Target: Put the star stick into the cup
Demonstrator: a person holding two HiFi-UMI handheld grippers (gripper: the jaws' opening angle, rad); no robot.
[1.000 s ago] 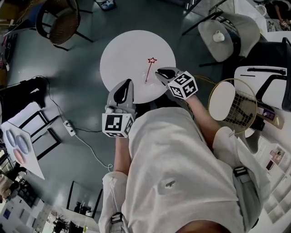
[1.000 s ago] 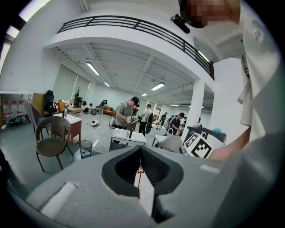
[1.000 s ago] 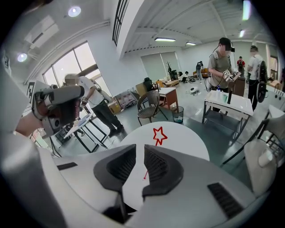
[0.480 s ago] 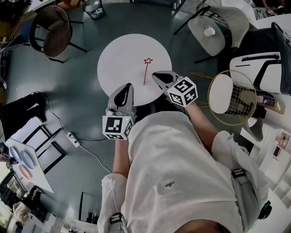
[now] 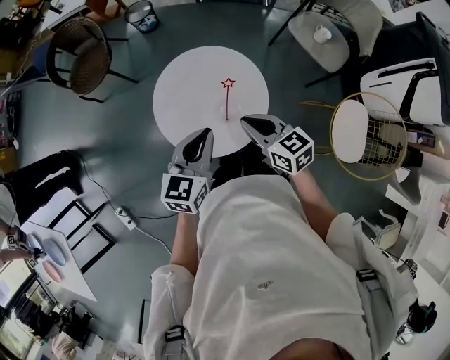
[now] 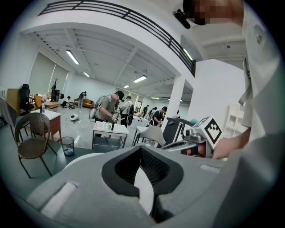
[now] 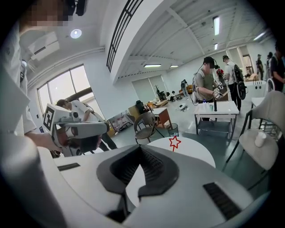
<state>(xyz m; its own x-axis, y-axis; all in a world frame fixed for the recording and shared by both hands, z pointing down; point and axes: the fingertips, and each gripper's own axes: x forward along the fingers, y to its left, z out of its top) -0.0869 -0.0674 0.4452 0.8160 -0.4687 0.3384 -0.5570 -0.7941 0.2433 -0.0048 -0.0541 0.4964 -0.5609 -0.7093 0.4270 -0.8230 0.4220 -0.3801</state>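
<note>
The star stick (image 5: 227,100), a thin red rod with an outline star at its far end, lies flat on the round white table (image 5: 190,84). Its star (image 7: 174,142) also shows in the right gripper view. A small white cup (image 5: 322,33) stands on a grey chair seat at the far right, and shows again as the cup (image 7: 259,139). My left gripper (image 5: 202,133) hovers at the table's near edge, jaws shut and empty. My right gripper (image 5: 248,121) sits just right of the stick's near end, shut, holding nothing.
A wicker chair (image 5: 77,46) and a waste bin (image 5: 140,13) stand beyond the table on the left. A racket (image 5: 365,137) rests on the floor to the right. A power strip and cable (image 5: 125,212) run across the floor. People work at tables far off.
The head view has shifted and turned a little. Both grippers stay near the table's front edge, and the stick lies where it was.
</note>
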